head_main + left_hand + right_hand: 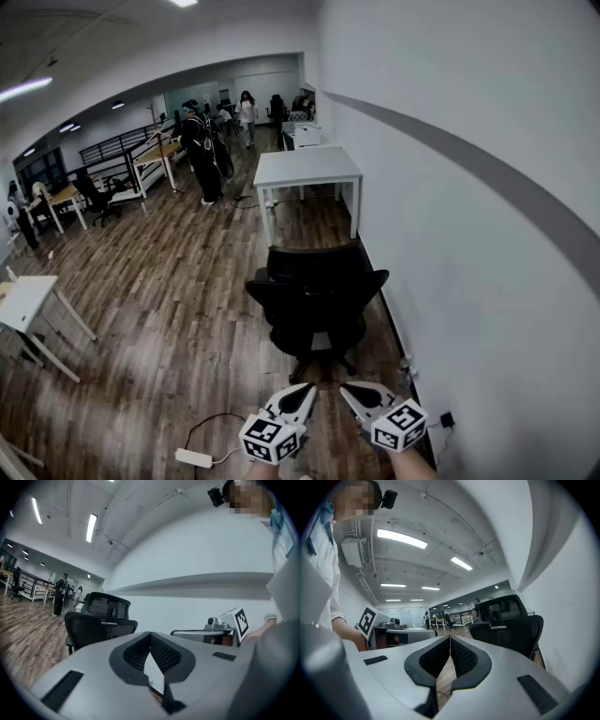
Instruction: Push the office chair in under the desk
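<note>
Touching nothing, jaws together, office chair [317,300] ahead

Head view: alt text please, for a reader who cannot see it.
A black office chair stands on the wood floor by the wall, short of the white desk and not under it. At the bottom edge the left tool and right tool, both shut and empty, point at the chair without touching it. People stand far off.
</note>
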